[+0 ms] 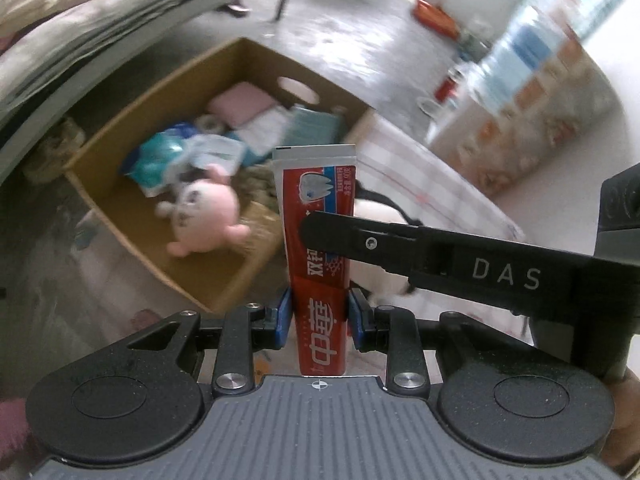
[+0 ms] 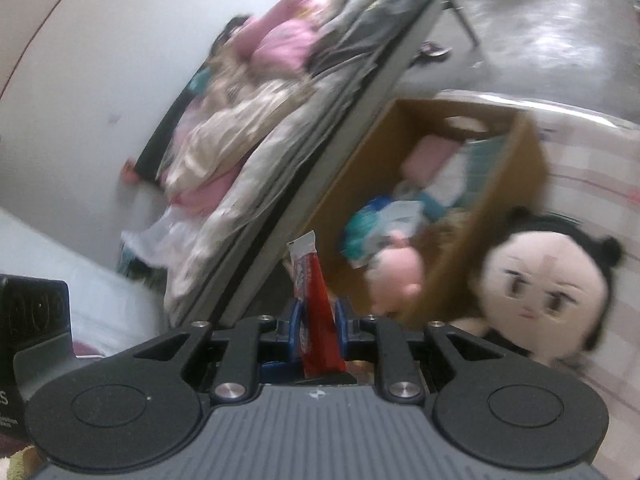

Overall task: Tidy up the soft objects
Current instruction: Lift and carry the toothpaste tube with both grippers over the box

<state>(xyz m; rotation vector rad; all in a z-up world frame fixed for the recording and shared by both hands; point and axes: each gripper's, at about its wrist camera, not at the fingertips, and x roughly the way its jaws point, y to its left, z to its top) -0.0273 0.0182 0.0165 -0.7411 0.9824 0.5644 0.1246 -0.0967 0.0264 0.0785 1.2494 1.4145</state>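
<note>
the toothpaste tube [image 1: 320, 248] stands upright between the blue pads of the left tool [image 1: 320, 312], which is clenched on its lower half; the crimped tail points to twelve o'clock. the right tool [image 2: 318, 320] also appears clamped on the same tube [image 2: 314, 300], whose red body tilts toward eleven o'clock between its pads. in the left wrist view a black finger of the right tool crosses the tube from three o'clock, touching its middle.

the cardboard box [image 1: 168, 92], at about ten o'clock from the tube in the left view, already holds a pink plush toy [image 1: 208, 212], a teal packet [image 1: 160, 156] and a pink folded cloth [image 1: 242, 102]. a black-haired plush doll [image 2: 548, 280] lies on the checked cloth just outside the box wall.

the main risk is the double grip: if both tools pull apart or twist, the soft tube may buckle, squeeze paste toward the cap, or slip from one side. if one lets go late, the tube could swing and miss the box, landing on the doll or the box edge. both views are smeared, so fast motion may worsen aim.
</note>
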